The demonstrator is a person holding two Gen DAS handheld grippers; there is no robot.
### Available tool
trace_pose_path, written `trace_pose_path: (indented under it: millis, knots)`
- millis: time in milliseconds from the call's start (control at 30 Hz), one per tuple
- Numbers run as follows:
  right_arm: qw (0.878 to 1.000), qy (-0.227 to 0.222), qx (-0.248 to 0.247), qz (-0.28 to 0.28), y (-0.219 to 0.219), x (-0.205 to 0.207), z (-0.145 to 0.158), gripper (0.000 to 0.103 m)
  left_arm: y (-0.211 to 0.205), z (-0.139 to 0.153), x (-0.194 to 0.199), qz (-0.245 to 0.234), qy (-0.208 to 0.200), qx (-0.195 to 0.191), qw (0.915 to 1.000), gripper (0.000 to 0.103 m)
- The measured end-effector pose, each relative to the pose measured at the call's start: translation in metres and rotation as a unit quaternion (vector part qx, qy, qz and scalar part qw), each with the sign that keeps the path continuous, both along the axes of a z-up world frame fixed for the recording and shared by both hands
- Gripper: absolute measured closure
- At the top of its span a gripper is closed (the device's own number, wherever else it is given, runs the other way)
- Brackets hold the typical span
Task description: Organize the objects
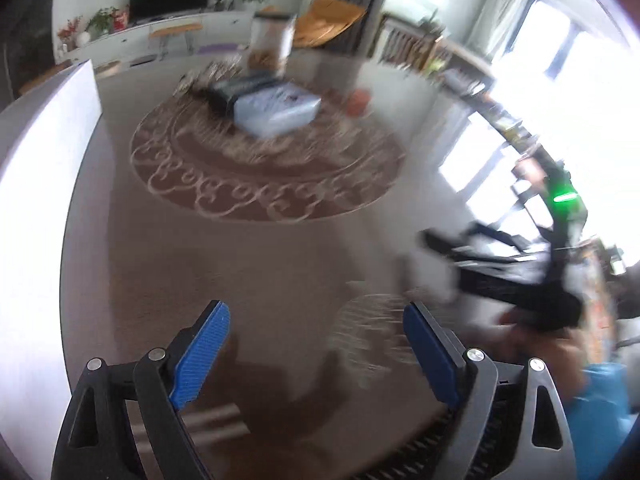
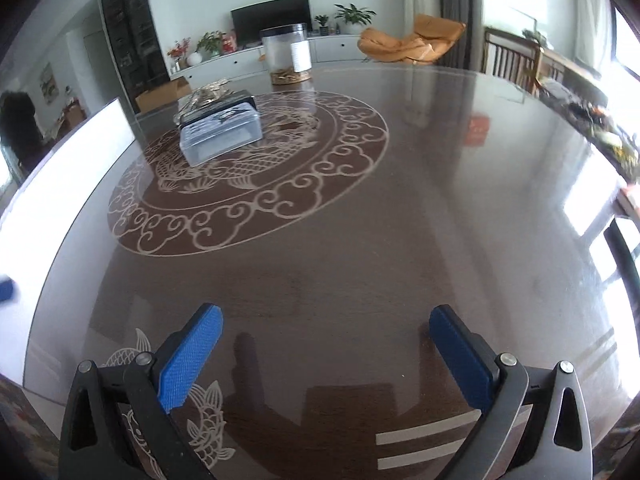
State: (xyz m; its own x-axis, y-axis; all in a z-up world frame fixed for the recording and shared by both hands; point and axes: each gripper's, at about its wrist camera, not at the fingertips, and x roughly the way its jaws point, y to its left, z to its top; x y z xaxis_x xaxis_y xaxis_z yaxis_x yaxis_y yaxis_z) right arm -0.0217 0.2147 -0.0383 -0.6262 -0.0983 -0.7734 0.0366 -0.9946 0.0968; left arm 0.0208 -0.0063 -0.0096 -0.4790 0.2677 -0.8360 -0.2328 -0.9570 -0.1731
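A round dark table (image 2: 360, 264) with a glossy top carries a pale ornamental medallion. On the medallion's far part lies a clear lidded box (image 2: 220, 134), a dark box (image 2: 224, 104) touching behind it. Near the far edge stands a clear jar (image 2: 287, 54).

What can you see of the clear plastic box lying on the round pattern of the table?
The clear plastic box is a flat, rectangular, translucent case with rounded corners and its lid on. It lies flat on the table, over the far left part of the round dragon pattern. Its contents cannot be made out. A black box sits right behind it, apparently touching. Neither hand-held gripper is near it.
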Motion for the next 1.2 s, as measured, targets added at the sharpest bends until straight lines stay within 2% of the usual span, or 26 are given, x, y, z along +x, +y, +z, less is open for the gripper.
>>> trace_pose_path:
  millis: [33, 100, 167, 267, 333, 433, 600, 1200]
  knots:
    - [1.000, 0.000, 0.002, -0.002, -0.001, 0.000, 0.001, 0.000, 0.001, -0.009, -0.005, 0.009, -0.007, -0.020, 0.9997, 0.015]
    - [1.000, 0.000, 0.002, -0.003, -0.002, 0.005, 0.004, 0.000, 0.003, -0.019, -0.013, 0.019, -0.012, -0.035, 0.9991, 0.015]
    - [1.000, 0.000, 0.008, -0.002, -0.001, -0.001, -0.001, 0.000, 0.000, -0.027, -0.024, 0.031, -0.005, -0.056, 0.9980, 0.015]
    - [0.999, -0.004, 0.042, 0.003, -0.015, -0.006, -0.005, 0.000, -0.012, -0.029, -0.032, 0.052, 0.009, -0.089, 0.9947, 0.013]
    - [0.998, -0.006, 0.056, 0.015, -0.021, -0.006, -0.005, 0.000, -0.025, -0.029, -0.037, 0.073, 0.016, -0.089, 0.9932, 0.012]
    - [0.998, -0.005, 0.055, 0.015, -0.020, -0.007, -0.006, 0.000, -0.038, -0.034, -0.049, 0.096, 0.020, -0.088, 0.9913, 0.000]
    - [0.998, -0.005, 0.055, 0.015, -0.021, -0.009, -0.007, 0.000, -0.044, -0.038, -0.050, 0.096, 0.034, -0.085, 0.9912, 0.000]
    - [0.998, -0.005, 0.055, 0.015, -0.021, -0.011, -0.008, 0.000, -0.042, -0.036, -0.047, 0.097, 0.034, -0.086, 0.9911, 0.000]
